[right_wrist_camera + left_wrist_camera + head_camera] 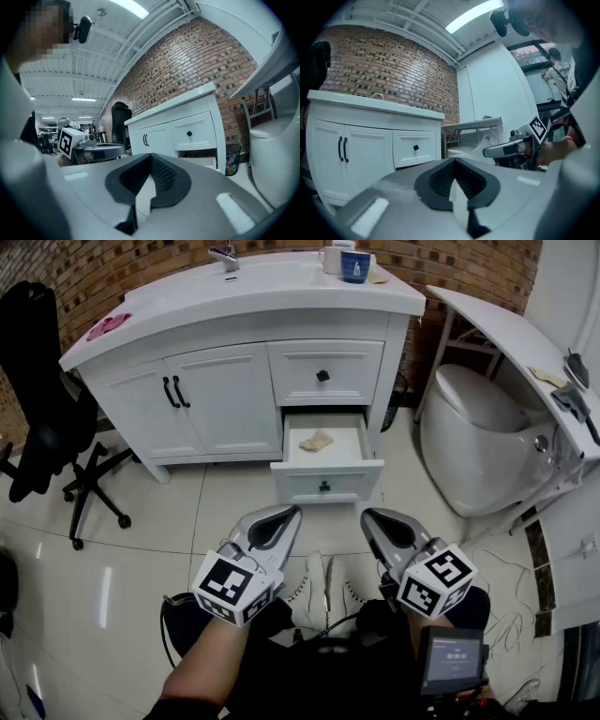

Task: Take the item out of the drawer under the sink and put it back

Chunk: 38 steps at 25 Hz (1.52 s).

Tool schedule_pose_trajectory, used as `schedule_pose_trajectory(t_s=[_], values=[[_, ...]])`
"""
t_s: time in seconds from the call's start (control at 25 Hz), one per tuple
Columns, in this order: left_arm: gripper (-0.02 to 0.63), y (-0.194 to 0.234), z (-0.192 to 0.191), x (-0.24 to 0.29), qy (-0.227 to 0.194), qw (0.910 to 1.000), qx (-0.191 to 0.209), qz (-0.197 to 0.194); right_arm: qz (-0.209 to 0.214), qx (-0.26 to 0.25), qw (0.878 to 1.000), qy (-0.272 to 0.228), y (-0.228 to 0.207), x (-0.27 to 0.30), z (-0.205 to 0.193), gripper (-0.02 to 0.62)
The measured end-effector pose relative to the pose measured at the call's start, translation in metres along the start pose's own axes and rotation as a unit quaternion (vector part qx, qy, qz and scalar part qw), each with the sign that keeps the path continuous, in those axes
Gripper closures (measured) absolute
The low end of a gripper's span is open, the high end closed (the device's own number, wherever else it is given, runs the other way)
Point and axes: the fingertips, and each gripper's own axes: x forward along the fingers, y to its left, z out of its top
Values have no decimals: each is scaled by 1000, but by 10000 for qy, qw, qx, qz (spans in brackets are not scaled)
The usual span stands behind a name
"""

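Note:
Under the white sink cabinet (pixel 234 296) the lower drawer (pixel 325 472) stands pulled out. A crumpled beige item (pixel 317 440) lies inside it. The drawer above (pixel 322 376) is closed. My left gripper (pixel 287 514) and right gripper (pixel 369 517) hang side by side low in the head view, well short of the drawer, over the floor. Both are shut with nothing held. The left gripper view shows its jaws (pixel 454 163) closed and the right gripper (pixel 511 149) beside them. In the right gripper view the jaws (pixel 150 158) are closed too, and the open drawer (pixel 202 161) is far ahead.
A black office chair (pixel 47 427) stands left of the cabinet. A toilet (pixel 478 442) and a white table (pixel 516 329) are on the right. Cups (pixel 354 265), a faucet (pixel 225 256) and a pink cloth (pixel 108 326) sit on the countertop. A bin (pixel 233 158) stands beside the cabinet.

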Motion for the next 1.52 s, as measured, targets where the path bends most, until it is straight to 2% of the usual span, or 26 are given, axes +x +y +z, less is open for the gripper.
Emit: schedule_pose_trajectory(t_s=[0.8, 1.08, 1.2, 1.44, 1.52], values=[[600, 74, -47, 68, 421, 9985, -328, 90, -157, 333, 9987, 360, -75, 78, -24, 588], [600, 92, -62, 82, 538, 9977, -392, 85, -155, 419, 9978, 485, -89, 99, -32, 588], [600, 101, -62, 89, 588, 9980, -212, 72, -140, 447, 9977, 490, -93, 105, -33, 588], [598, 124, -64, 111, 939, 9936, 609, -153, -101, 509, 9975, 483, -101, 120, -35, 588], [555, 134, -66, 122, 1120, 9895, 890, -213, -91, 529, 9974, 478, -104, 124, -35, 588]])
